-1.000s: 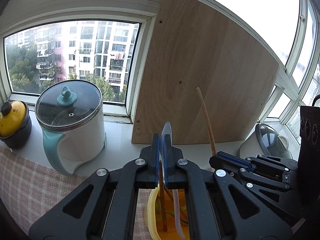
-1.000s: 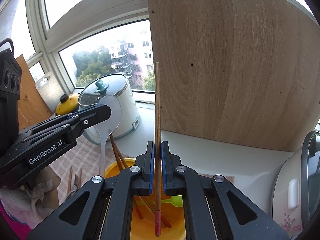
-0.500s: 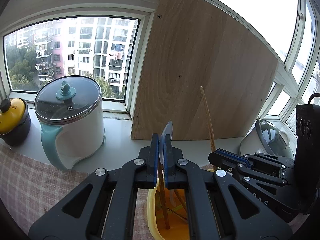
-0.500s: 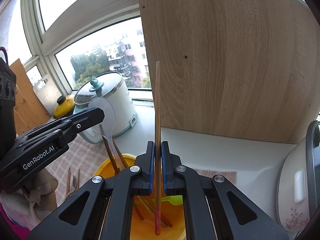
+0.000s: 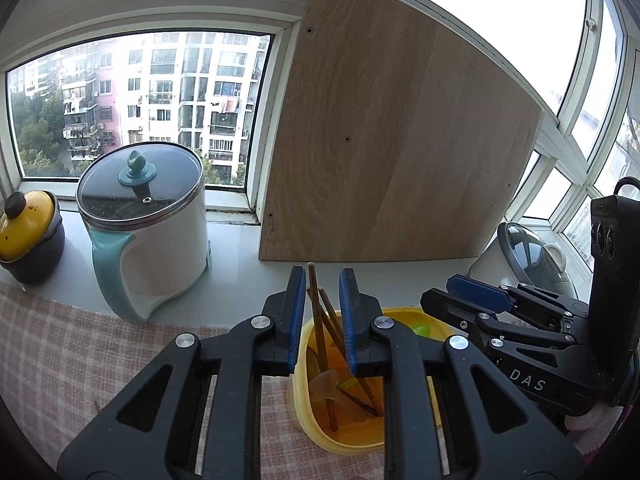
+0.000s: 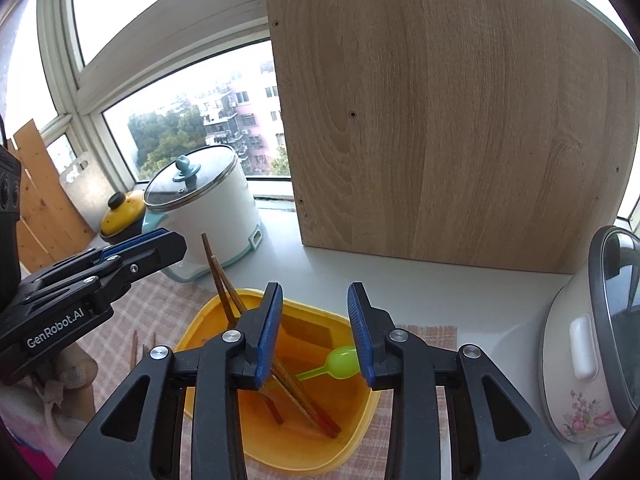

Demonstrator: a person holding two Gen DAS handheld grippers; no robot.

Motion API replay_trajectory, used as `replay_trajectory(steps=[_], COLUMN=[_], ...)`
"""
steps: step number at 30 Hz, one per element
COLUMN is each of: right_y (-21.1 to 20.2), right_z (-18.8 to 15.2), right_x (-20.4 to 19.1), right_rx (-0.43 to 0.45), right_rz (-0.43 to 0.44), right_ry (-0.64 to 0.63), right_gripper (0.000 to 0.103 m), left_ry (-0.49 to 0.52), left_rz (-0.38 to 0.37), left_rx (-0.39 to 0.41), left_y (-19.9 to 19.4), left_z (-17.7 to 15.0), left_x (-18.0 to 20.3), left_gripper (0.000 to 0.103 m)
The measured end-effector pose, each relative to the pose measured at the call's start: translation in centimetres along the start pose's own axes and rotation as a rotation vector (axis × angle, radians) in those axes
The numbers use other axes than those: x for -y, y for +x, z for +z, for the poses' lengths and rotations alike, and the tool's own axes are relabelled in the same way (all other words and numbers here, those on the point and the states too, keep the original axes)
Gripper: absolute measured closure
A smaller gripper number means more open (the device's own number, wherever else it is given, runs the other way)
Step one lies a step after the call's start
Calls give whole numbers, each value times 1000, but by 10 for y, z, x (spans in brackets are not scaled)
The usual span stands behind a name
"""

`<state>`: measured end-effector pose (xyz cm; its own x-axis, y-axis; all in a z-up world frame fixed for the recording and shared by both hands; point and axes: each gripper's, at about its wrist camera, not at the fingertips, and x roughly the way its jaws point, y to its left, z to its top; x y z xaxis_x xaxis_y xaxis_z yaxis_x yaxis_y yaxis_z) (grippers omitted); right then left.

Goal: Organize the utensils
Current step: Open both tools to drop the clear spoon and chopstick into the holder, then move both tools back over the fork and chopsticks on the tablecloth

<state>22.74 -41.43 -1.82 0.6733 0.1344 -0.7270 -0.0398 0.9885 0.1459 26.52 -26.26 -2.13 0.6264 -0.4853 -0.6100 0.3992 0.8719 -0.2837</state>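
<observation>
Chopsticks (image 6: 224, 280): several brown sticks are leaning in the yellow container, tops sticking out over its far-left rim, lower ends resting on its floor; in the left wrist view they (image 5: 320, 320) are showing through the gap between the left gripper's pads, touching neither.
Clear spoon (image 5: 328, 380): lying low inside the container, under the left gripper's tips.
Green spoon (image 6: 340, 360): lying inside the container, bowl just beside the right gripper's right pad.
Yellow container (image 6: 192, 320): sitting right below and ahead of both grippers on the checked cloth; its rim (image 5: 298, 400) is passing under the left gripper's tips.
Left gripper (image 5: 323, 320): its jaws have just been opening and are standing a little apart, holding nothing.
Right gripper (image 6: 316, 328): its jaws have just been opening and are standing wider apart over the container, gripping nothing; a chopstick is leaning close by its left pad.
Checked cloth (image 5: 80, 352): spreading under the container and off to the left gripper's left.
White pot with glass lid (image 5: 148, 224): standing ahead and to the left of both grippers, on the sill.
Yellow-lidded pot (image 5: 28, 236): sitting farther left, beside the white pot.
Wooden board (image 6: 452, 120): leaning upright straight ahead, against the window.
Rice cooker (image 6: 584, 348): standing to the right gripper's right.
</observation>
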Motion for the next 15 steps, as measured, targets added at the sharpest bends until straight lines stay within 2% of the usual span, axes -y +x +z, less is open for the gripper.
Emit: replay_trajectory(steps=[5, 10, 15], right_y=[-10, -23, -34], right_z=[-6, -10, -16], right_x=[-4, -9, -18], right_rx=[5, 25, 27], right_rz=[-18, -40, -60], right_ry=[4, 4, -16], right_gripper=[62, 44, 39], left_ry=[-2, -1, 9], left_rz=[1, 6, 22], left_rx=[6, 6, 4], left_y=[-12, -24, -37], left_z=[-3, -8, -15], left_x=[0, -3, -9], left_gripper=[88, 88, 87])
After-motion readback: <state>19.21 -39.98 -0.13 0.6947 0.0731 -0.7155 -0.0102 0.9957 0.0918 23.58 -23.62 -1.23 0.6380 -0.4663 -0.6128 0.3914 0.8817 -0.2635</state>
